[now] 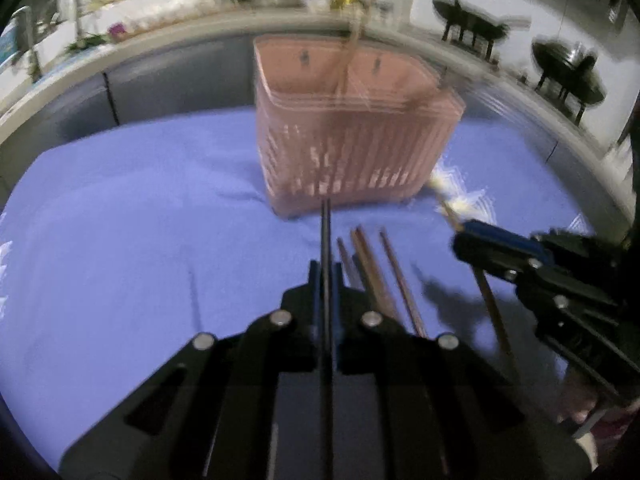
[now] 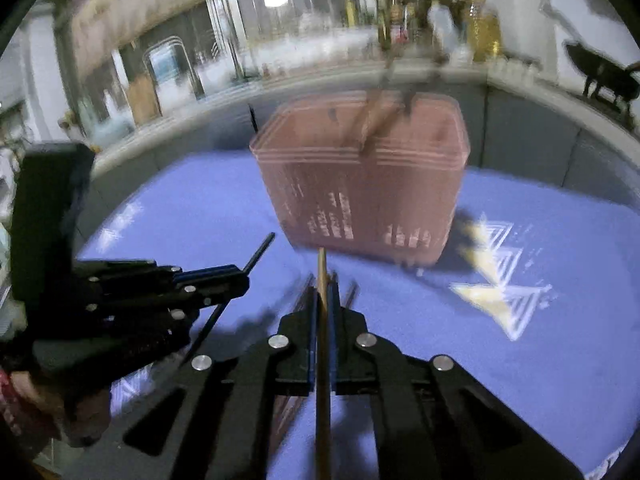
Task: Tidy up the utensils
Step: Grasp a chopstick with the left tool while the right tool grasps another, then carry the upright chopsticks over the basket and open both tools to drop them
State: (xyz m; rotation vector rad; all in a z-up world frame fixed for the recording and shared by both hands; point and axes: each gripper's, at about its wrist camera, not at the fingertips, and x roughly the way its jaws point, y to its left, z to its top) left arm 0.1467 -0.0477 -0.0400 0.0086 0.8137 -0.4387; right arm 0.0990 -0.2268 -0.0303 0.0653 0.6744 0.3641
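Chopsticks sit pinched in both claws above a blue cloth. Left gripper has its jaws drawn nearly together on a black chopstick, which runs straight out between the fingers toward the near wall of a pink slotted basket. Right gripper is closed the same way on a light wooden chopstick, its tip pointing at the same basket from the other camera. In the left wrist view the right gripper enters from the right with the wooden stick angled down beneath it; in the right wrist view the left gripper enters from the left, the black stick poking past its fingers.

Basket stands on the cloth toward the far side, with a few utensil handles rising out of it, too smeared to identify. Several brown chopsticks lie loose on the cloth just near of the basket, between the two grippers, partly hidden behind the left gripper's body. A white and yellow triangle pattern is printed on the cloth to the right of the basket.

Motion blur doubles the basket's rim and slots in both views. Far counter clutter, bottles and dark stands against the wall are indistinct. No writing is legible.
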